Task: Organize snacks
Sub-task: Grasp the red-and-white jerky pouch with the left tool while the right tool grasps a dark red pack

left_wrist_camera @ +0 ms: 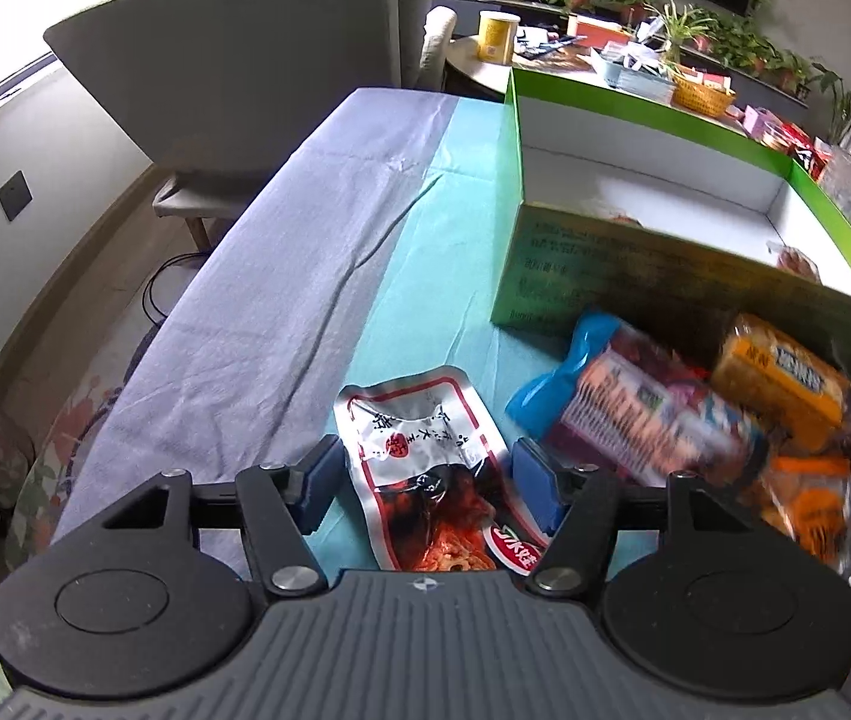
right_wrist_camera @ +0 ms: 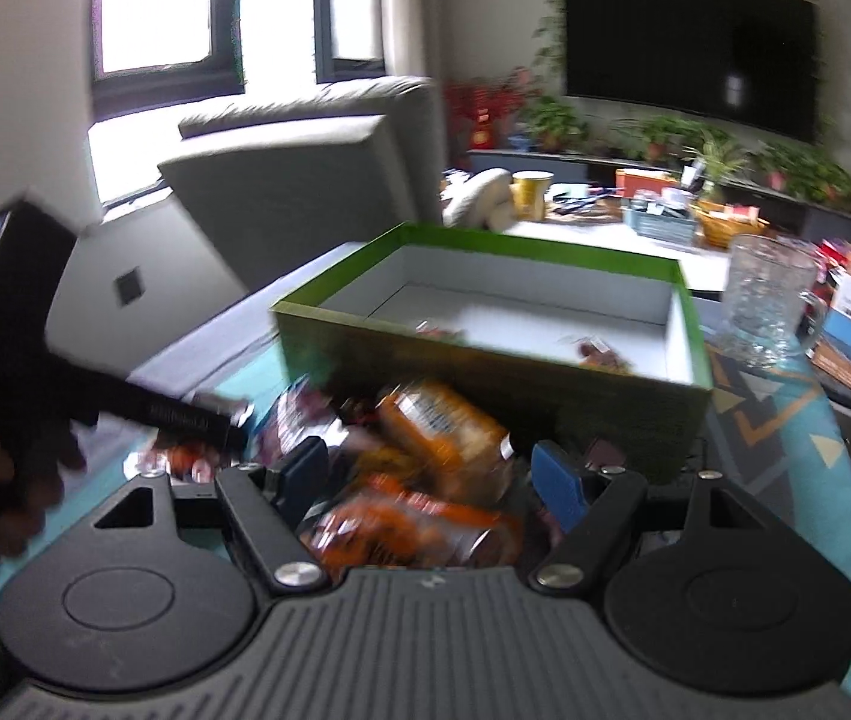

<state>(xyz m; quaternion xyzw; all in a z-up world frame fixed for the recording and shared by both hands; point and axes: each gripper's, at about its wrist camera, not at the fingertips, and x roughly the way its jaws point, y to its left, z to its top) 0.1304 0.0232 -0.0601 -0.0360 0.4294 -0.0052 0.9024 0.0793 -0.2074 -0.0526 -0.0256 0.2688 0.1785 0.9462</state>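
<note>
While both grippers' jaws gape wide and hold nothing, roughly 2 snacks lie inside the green box (right_wrist_camera: 485, 372); several packets (left_wrist_camera: 659, 420) wait outside.

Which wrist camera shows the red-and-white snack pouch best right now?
Left wrist: the red-and-white snack pouch lies sharp between the open left gripper fingers. The right wrist view is blurred and shows no clear pouch.

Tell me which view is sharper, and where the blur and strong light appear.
Left wrist view: sharper; the red-and-white snack pouch between the left gripper fingers is readable, while the snack pile at right is smeared. Right wrist view: motion-blurred throughout, including the green box and snacks by the right gripper; the window is blown out white.
</note>
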